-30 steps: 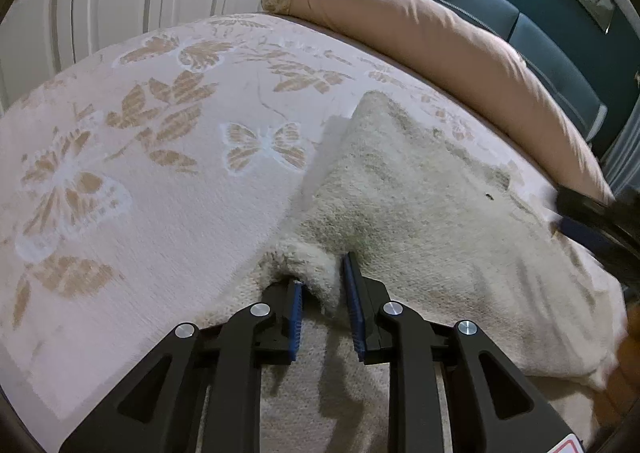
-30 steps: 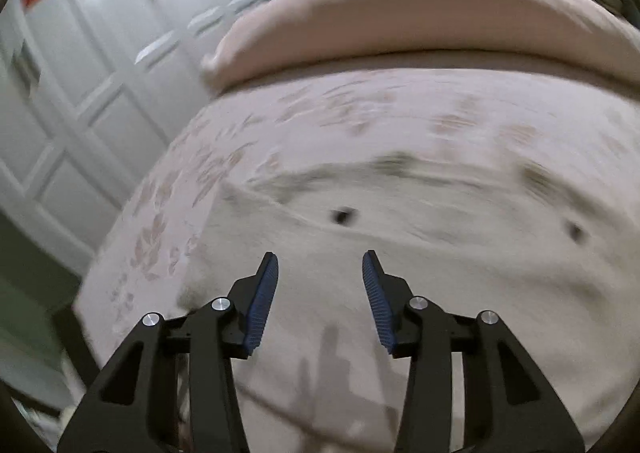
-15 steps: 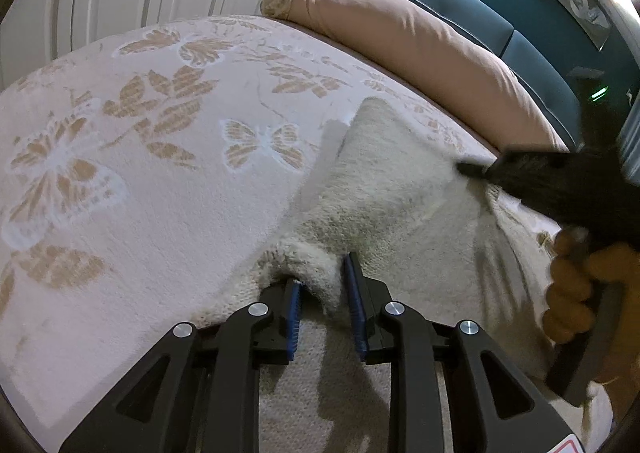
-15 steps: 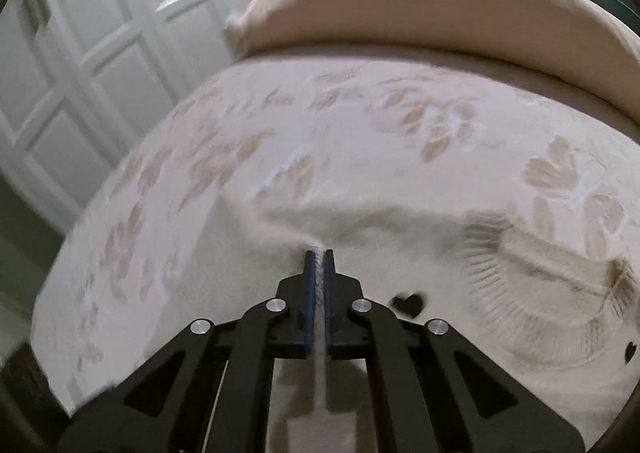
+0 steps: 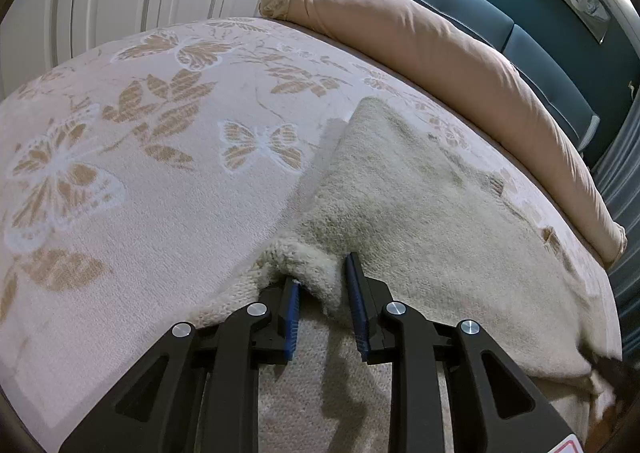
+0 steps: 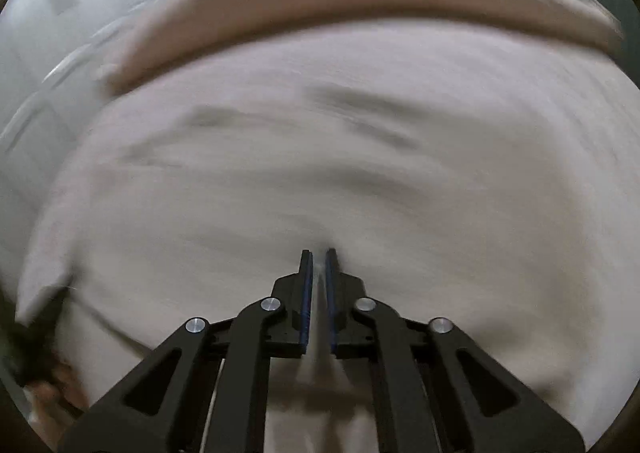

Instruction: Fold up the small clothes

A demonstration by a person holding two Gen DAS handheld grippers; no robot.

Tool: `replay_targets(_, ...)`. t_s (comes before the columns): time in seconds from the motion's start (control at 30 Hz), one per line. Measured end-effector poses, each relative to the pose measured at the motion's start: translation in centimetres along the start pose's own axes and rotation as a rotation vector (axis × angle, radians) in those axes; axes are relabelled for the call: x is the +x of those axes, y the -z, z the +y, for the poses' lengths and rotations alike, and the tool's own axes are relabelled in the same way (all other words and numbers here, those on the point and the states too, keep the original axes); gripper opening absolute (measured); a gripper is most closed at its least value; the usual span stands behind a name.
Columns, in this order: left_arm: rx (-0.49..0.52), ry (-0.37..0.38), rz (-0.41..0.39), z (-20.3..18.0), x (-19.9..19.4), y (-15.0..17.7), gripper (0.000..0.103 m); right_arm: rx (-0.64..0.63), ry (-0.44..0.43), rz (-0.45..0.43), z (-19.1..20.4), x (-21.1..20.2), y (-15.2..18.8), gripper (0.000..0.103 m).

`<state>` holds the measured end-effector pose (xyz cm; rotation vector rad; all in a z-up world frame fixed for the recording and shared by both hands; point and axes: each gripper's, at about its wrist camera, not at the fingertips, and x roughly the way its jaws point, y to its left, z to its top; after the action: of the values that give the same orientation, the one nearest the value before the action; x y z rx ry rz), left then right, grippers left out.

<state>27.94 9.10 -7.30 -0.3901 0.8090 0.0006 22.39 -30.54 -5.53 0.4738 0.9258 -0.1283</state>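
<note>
We find the bedspread [image 5: 120, 181] filling the left and centre of the left wrist view, a long pillow [image 5: 440, 53] across the upper right. The cream sweater [image 5: 420, 221] lies right of centre, one layer folded over, so we judge folding begun but unfinished. The left gripper [image 5: 322, 291] clenches a bunched sweater edge at lower centre. The right gripper [image 6: 318, 273], in a blurred view, pinches thin cream fabric.
</note>
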Motion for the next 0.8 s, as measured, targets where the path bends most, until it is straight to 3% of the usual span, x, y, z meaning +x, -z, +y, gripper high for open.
replay_targets(0.03, -0.001, 0.000, 0.001, 0.0, 0.0, 0.0, 0.024, 0.090, 0.020, -0.026, -2.8, -1.9, 0.5, 0.000)
replay_targets(0.07, -0.004, 0.002, 0.002, 0.0, 0.0, 0.0, 0.024, 0.167, 0.118, -0.063, -5.8, -4.6, 1.2, 0.001)
replay_targets(0.1, -0.007, 0.006, 0.004, 0.0, 0.0, 0.0, 0.024, 0.209, 0.148, -0.090, -7.5, -6.6, 2.0, 0.003)
replay_targets(0.23, -0.012, 0.029, 0.044, 0.4, -1.7, -0.4, 0.025, 0.325, 0.157, -0.113, -11.3, -13.4, 6.8, 0.028)
replay_targets(0.3, 0.010, 0.006, 0.057, 1.0, -4.3, 0.0, 0.035, 0.306, 0.154, -0.090, -11.0, -15.8, 9.9, 0.033)
replay_targets(0.33, 0.017, 0.002, 0.060, 1.6, -5.7, 0.4, 0.040, 0.286, 0.153, -0.066, -10.4, -16.8, 11.9, 0.042)
replay_targets(0.37, 0.027, -0.002, 0.059, 2.5, -7.8, 1.0, 0.052, 0.278, 0.152, -0.046, -11.0, -17.8, 13.0, 0.050)
replay_targets(0.4, 0.031, -0.009, 0.057, 3.5, -9.7, 1.6, 0.063, 0.274, 0.148, -0.028, -11.3, -18.8, 14.2, 0.054)
replay_targets(0.47, 0.034, -0.020, 0.072, 5.5, -13.0, 3.1, 0.072, 0.248, 0.133, 0.018, -10.3, -19.4, 17.2, 0.058)
replay_targets(0.6, 0.014, -0.047, 0.185, 10.0, -17.6, 6.9, 0.073, 0.279, 0.067, 0.103, -8.6, -19.1, 21.7, 0.064)
replay_targets(0.7, -0.044, -0.014, 0.280, 12.1, -19.2, 9.7, 0.073, 0.319, 0.008, 0.126, -7.4, -18.8, 23.2, 0.069)
replay_targets(0.8, -0.056, 0.023, 0.289, 12.1, -20.5, 11.6, 0.076, 0.321, -0.043, 0.129, -6.3, -18.5, 23.9, 0.070)
